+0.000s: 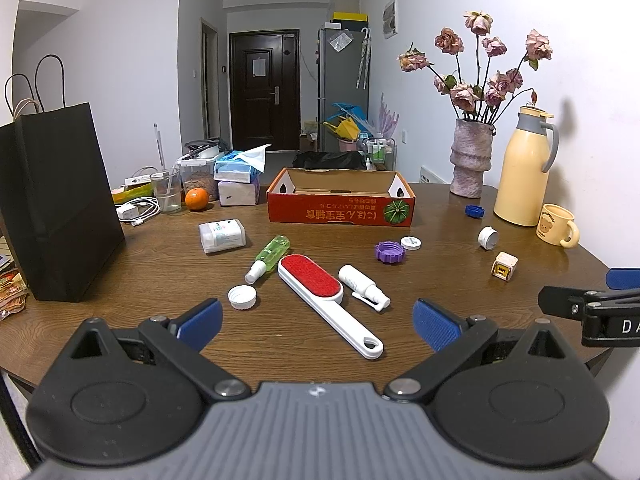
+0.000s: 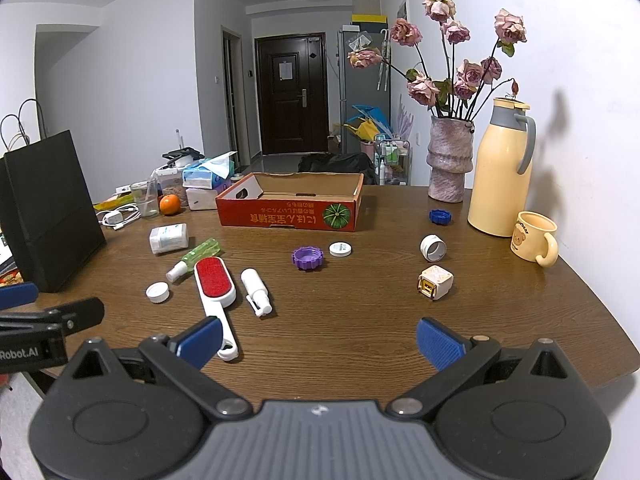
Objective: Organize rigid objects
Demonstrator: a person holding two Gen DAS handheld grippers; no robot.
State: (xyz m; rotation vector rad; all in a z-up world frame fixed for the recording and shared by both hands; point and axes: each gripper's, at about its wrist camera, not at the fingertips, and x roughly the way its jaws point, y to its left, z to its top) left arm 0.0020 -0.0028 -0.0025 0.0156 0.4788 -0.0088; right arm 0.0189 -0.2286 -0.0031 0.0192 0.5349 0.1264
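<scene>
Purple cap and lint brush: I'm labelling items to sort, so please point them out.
purple cap (image 2: 307, 258), right wrist view, on its ridged rim.
lint brush (image 1: 310, 279), left wrist view, on its red pad.

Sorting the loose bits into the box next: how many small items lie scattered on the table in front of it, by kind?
Caps and lids: 5 (white cap, purple, small white, blue, white ring-shaped)
Spray bottles: 2 (green, white)
Lint brush: 1
White packet: 1
Cube-shaped item: 1
Total: 10

Behind on table (image 1: 132, 292): box (image 1: 340, 208), vase (image 1: 470, 156) to its right. In front: brush (image 1: 320, 296) between two spray bottles (image 1: 269, 258).
</scene>
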